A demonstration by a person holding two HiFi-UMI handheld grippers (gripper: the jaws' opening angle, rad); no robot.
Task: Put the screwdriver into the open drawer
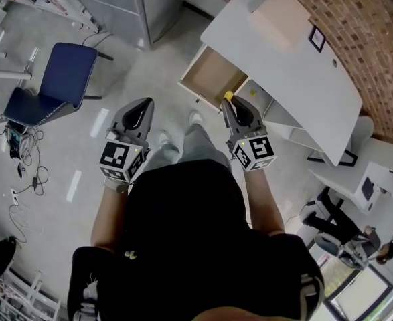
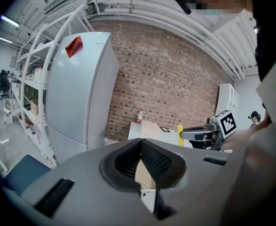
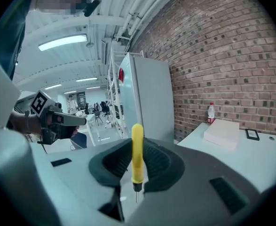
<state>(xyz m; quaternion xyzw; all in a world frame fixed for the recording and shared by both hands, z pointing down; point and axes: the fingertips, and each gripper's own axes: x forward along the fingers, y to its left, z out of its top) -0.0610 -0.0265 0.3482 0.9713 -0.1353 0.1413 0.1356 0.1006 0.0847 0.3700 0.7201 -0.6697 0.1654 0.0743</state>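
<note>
A yellow-handled screwdriver point(image 3: 137, 159) stands upright between the pads of my right gripper point(image 3: 138, 144), which is shut on it, its metal tip pointing down. In the head view the handle's top point(image 1: 228, 96) pokes out of the right gripper point(image 1: 231, 105) just short of the open drawer point(image 1: 209, 75), a tan, empty box pulled out of the white desk point(image 1: 283, 59). My left gripper point(image 1: 140, 109) hangs level with the right one, farther left over the floor. Its fingertips point(image 2: 141, 142) meet and hold nothing. The left gripper view shows the right gripper point(image 2: 201, 135) with the screwdriver point(image 2: 179, 134).
A blue chair point(image 1: 59, 79) stands on the floor at the left. A tall grey fridge point(image 2: 81, 93) is beside the desk along the brick wall. A white box point(image 1: 280, 15), a small frame point(image 1: 317, 39) and a bottle point(image 2: 139, 116) sit on the desk. Cables point(image 1: 22, 172) trail at far left.
</note>
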